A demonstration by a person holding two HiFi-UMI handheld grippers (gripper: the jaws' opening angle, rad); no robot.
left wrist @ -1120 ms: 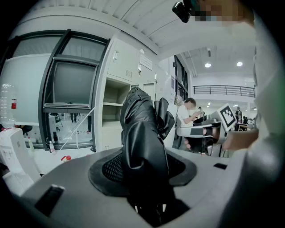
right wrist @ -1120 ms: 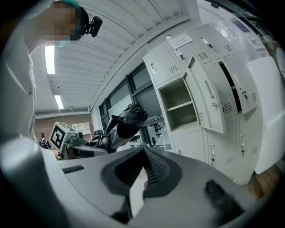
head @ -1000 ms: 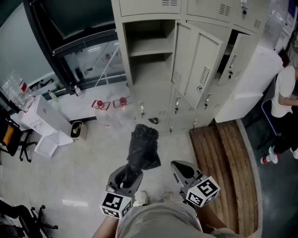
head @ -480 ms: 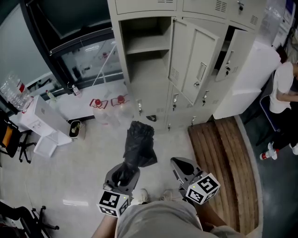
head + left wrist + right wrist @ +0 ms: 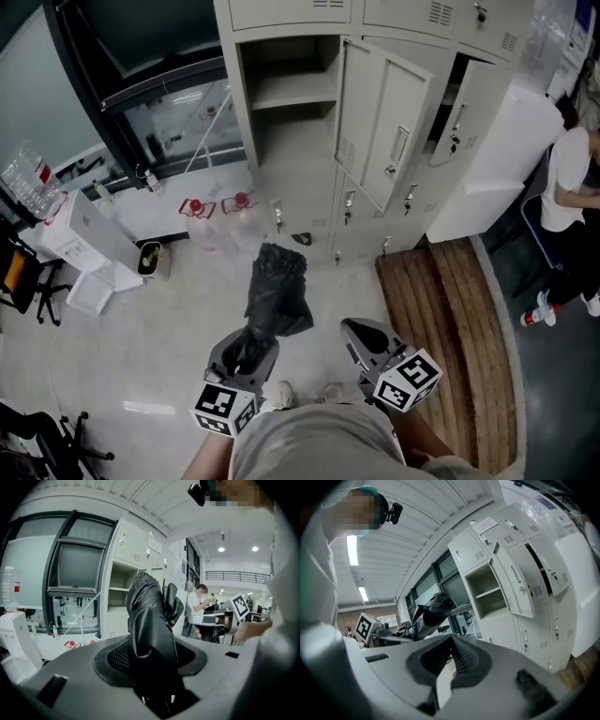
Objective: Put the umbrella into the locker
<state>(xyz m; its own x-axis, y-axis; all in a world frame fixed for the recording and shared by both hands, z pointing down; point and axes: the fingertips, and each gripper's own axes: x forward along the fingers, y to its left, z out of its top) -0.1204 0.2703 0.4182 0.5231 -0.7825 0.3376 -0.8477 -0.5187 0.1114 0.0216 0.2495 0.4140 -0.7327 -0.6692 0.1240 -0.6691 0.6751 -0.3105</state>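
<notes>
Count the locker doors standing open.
2. One open door is swung wide, right of the shelved compartment. A second door is ajar further right. More could lie beyond the picture's top edge.

Umbrella (image 5: 277,295) sits in the left gripper (image 5: 246,349), sticking out toward the locker (image 5: 281,187) ahead. Right gripper (image 5: 361,336) is near, on its right. Wooden platform (image 5: 450,309) lies before the locker, further right.

Umbrella (image 5: 277,292): black, folded, fabric loose and crumpled, near end clamped in left gripper (image 5: 249,353), far end pointing toward locker, well apart from it, above floor. Locker (image 5: 292,150): beige metal, one compartment open, shelf inside, door (image 5: 386,131) swung right.
</notes>
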